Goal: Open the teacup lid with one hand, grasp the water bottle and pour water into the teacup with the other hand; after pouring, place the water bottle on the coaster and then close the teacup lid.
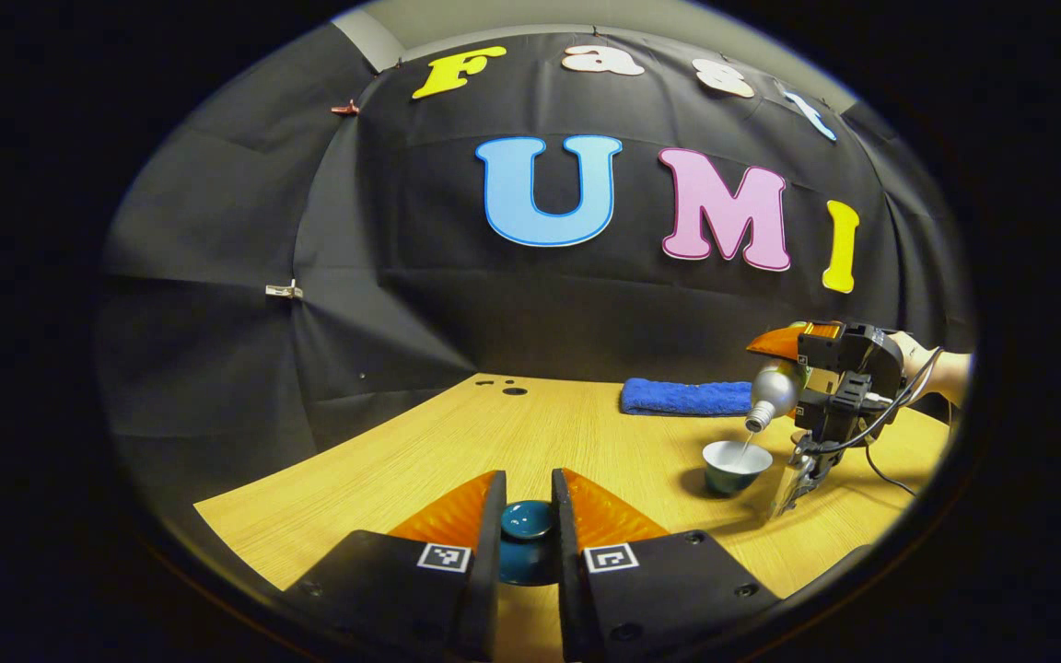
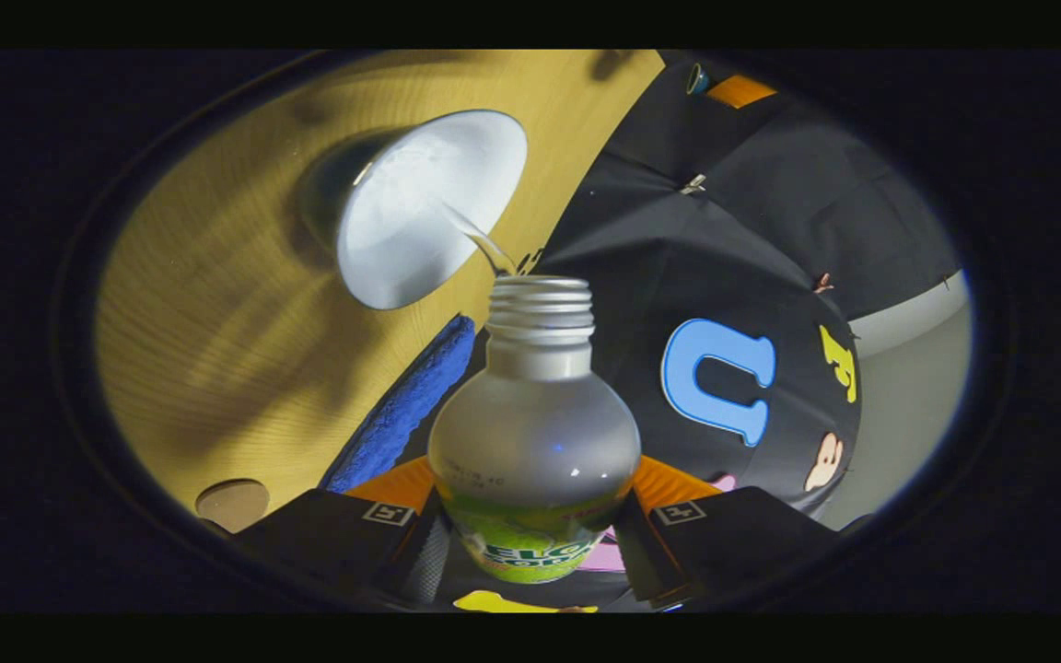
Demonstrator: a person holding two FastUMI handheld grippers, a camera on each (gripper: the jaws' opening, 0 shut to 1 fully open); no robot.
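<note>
My left gripper [image 1: 528, 502] is shut on the dark teal teacup lid [image 1: 527, 521], held low over the wooden table [image 1: 530, 424]. Off to the right stands the open teacup [image 1: 736, 463], teal outside and white inside. My right gripper [image 1: 802, 364] holds the clear water bottle [image 1: 775, 394] tilted neck-down above it, and a thin stream runs into the cup. In the right gripper view, the right gripper [image 2: 530, 529] is shut on the bottle [image 2: 535, 433], whose uncapped threaded neck points at the teacup [image 2: 429, 207]. Water falls from the neck into the white bowl.
A folded blue towel [image 1: 687, 397] lies at the back of the table, also seen as the towel [image 2: 406, 405] beside the bottle. A round brown coaster [image 2: 232, 502] sits on the table near the right gripper. Black cloth walls the booth behind.
</note>
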